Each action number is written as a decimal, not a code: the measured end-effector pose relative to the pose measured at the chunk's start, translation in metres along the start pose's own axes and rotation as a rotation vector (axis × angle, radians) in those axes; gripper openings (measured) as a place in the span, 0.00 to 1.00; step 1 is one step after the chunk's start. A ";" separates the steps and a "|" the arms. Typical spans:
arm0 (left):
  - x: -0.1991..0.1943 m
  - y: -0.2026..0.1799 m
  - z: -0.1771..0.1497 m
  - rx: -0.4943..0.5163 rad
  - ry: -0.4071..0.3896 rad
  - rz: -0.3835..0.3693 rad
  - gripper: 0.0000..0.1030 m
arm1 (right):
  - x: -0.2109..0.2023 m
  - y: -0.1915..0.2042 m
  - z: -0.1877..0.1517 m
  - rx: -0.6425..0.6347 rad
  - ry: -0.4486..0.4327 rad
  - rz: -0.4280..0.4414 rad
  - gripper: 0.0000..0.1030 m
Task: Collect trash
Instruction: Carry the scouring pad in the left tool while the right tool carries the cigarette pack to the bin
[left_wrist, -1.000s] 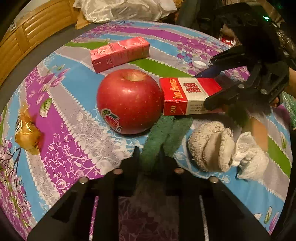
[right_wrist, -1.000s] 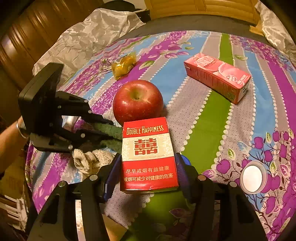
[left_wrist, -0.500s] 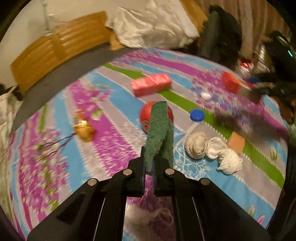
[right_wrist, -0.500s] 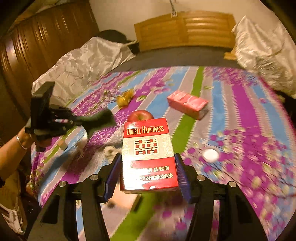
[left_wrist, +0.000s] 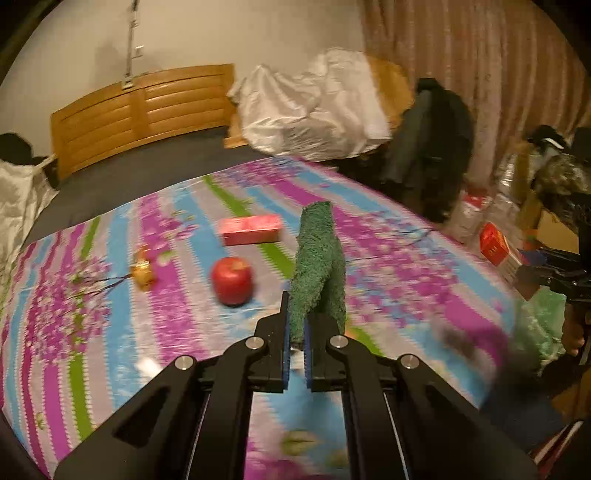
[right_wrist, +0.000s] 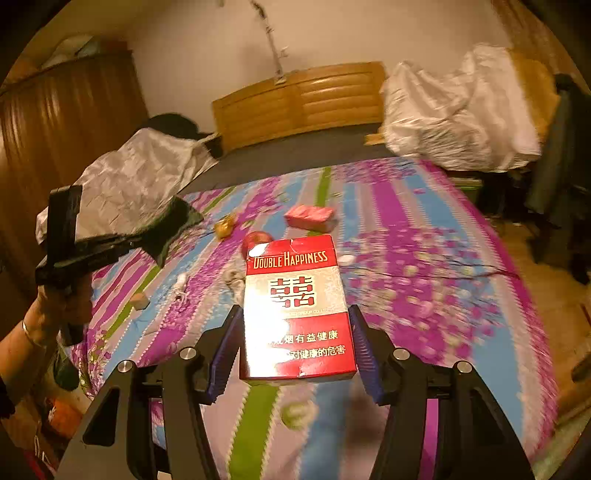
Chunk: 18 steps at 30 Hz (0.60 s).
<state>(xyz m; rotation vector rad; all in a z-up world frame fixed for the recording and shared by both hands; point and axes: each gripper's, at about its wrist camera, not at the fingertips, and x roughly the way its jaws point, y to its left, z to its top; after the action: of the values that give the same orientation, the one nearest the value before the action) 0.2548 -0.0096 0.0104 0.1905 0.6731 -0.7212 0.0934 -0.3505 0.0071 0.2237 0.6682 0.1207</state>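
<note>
Both grippers are now sitting well above the striped tablecloth (left_wrist: 388, 266), which a second ago was filling each view from close up. At lower centre of the left wrist view, the left gripper (left_wrist: 295, 332) is pinching a green cloth (left_wrist: 317, 266) with its jaws nearly together; the cloth is standing up past the fingertips. At centre of the right wrist view, the right gripper (right_wrist: 297, 347) is clamping a red cigarette pack (right_wrist: 297, 310) between its blue pads. A red apple (left_wrist: 232, 280), a pink carton (left_wrist: 249, 229) and a yellow wrapper (left_wrist: 143, 271) are lying on the cloth at mid-frame, blurred.
</note>
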 end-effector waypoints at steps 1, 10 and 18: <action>-0.001 -0.012 0.001 0.006 -0.004 -0.018 0.04 | -0.012 -0.004 -0.003 0.006 -0.008 -0.019 0.56; 0.017 -0.140 0.019 0.142 -0.013 -0.135 0.04 | -0.133 -0.065 -0.045 0.118 -0.088 -0.233 0.56; 0.039 -0.248 0.035 0.251 0.007 -0.191 0.04 | -0.218 -0.126 -0.086 0.229 -0.134 -0.427 0.56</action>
<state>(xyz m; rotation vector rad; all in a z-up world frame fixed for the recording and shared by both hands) 0.1290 -0.2288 0.0289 0.3621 0.6114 -0.9895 -0.1250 -0.4976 0.0415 0.3009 0.5832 -0.3791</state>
